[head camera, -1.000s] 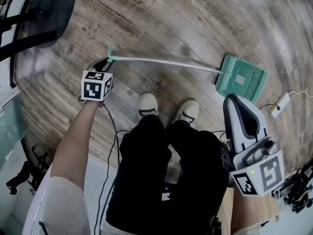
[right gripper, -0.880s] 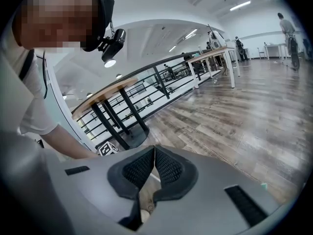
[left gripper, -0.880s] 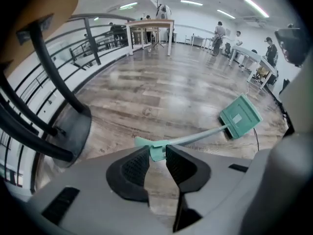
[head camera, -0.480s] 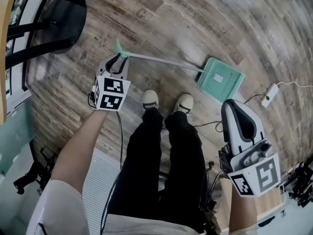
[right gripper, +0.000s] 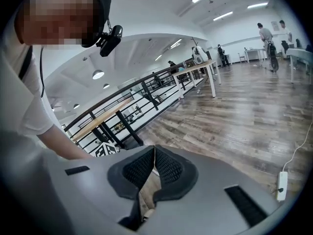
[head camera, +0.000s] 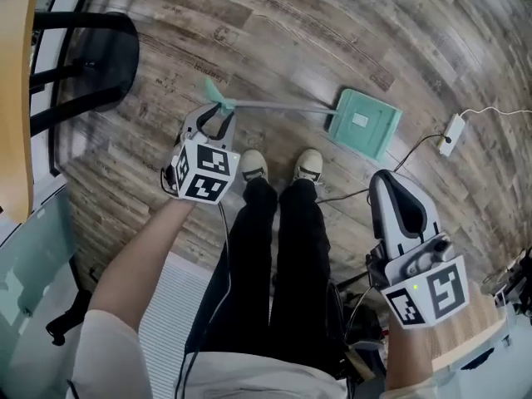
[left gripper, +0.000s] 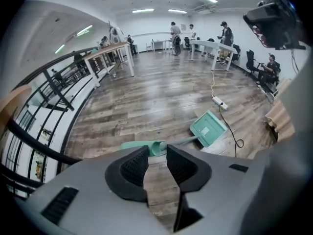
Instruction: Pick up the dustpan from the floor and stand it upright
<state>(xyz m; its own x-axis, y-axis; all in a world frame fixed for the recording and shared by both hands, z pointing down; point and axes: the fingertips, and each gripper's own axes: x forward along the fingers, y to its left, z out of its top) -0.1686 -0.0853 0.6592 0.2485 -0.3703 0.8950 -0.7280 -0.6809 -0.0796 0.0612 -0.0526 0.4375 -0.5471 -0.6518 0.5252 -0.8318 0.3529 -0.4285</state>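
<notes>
Left tongs pinch the teal handle end, jaws easing open with it between them. Right tongs are closed, empty. The dustpan pan seems down on the floor. We judge we're mid-lift; next we need the handle swung above the pan with the grip firm.

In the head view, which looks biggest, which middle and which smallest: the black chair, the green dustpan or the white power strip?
1. black chair, the largest
2. green dustpan
3. white power strip, the smallest
</notes>
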